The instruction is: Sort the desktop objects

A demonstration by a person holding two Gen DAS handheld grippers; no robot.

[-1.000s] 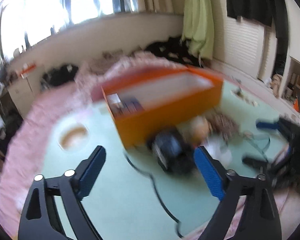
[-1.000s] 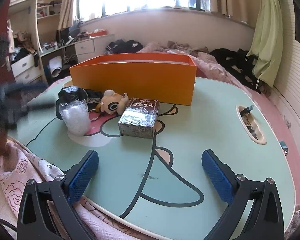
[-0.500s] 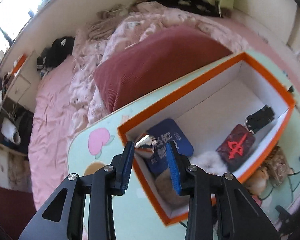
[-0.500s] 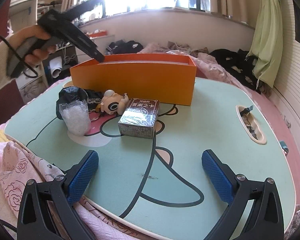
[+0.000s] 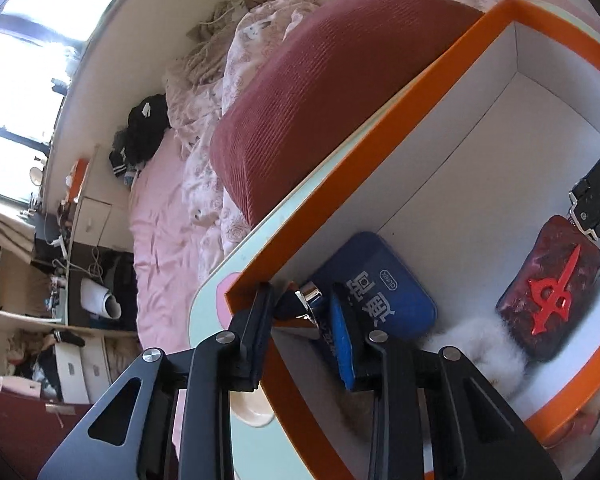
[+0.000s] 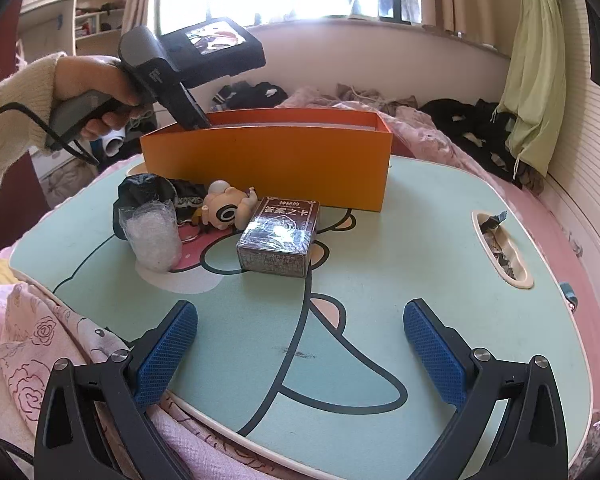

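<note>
Blue pads of the right tool [image 6: 300,344] stand wide apart, grasping nothing, low over the near edge of the worktop [image 6: 440,260], where it has not stirred. Just beyond it lie the things yet to be sorted: a card box [image 6: 278,236] printed 神秘的 答案之卡, a clear plastic wad [image 6: 152,236], a small doll [image 6: 226,210] and a black bag [image 6: 144,188].

What has changed is on the left. A second ago the left tool [image 5: 306,320] hung wide open over the worktop; now it has swung across and dipped into the left end of the orange box [image 6: 268,168], its jaws closing on a small shiny metal piece [image 5: 310,300] between the pads. I cannot tell what that piece is. So the sorting looks well under way.

Farther inside the box lie a blue packet [image 5: 380,284] marked "durex" beside larger Chinese characters, white fluff [image 5: 476,340], a dark red case [image 5: 552,284] bearing a red emblem, and a black clip [image 5: 598,196].
</note>
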